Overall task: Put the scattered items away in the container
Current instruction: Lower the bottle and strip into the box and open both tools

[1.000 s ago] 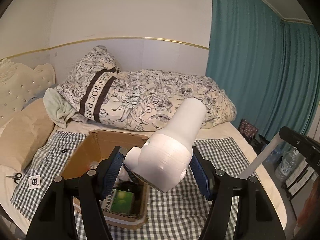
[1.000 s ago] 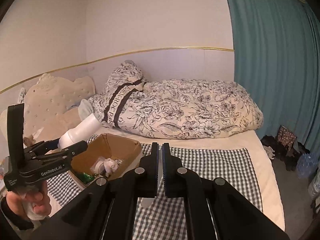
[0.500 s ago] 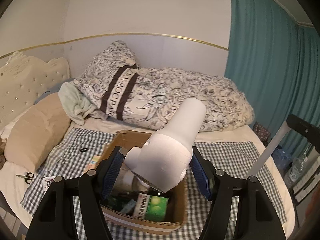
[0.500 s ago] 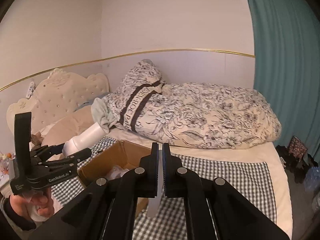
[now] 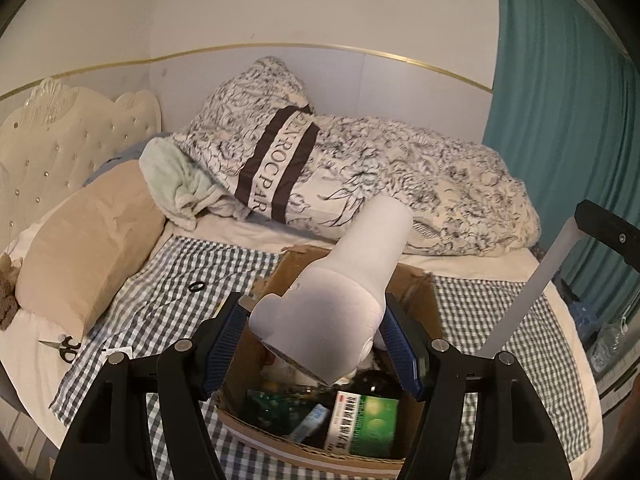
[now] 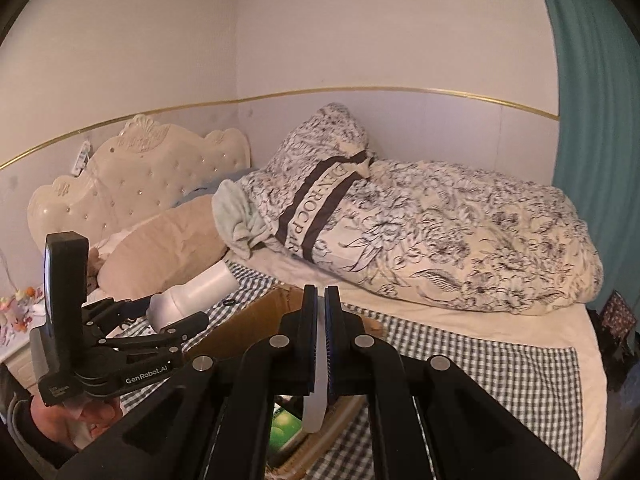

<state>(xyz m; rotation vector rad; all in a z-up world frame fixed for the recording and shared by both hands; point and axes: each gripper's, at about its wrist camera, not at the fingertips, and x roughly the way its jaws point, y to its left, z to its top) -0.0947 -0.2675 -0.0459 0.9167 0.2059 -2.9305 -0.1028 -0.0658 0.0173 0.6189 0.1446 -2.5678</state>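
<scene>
My left gripper is shut on a large white plastic bottle and holds it tilted above the open cardboard box on the checked cloth. The box holds a green medicine carton, a tube and other items. My right gripper is shut on a thin flat white strip, which hangs down over the box's right part. The left gripper and bottle also show in the right wrist view.
Scissors, a small black ring and a white card lie on the checked cloth left of the box. A tan pillow, floral duvet, headboard and teal curtain surround the bed.
Both grippers have swung to the left and come over the box; the bottle stays in the left gripper and the strip in the right. The box now lies directly below.
</scene>
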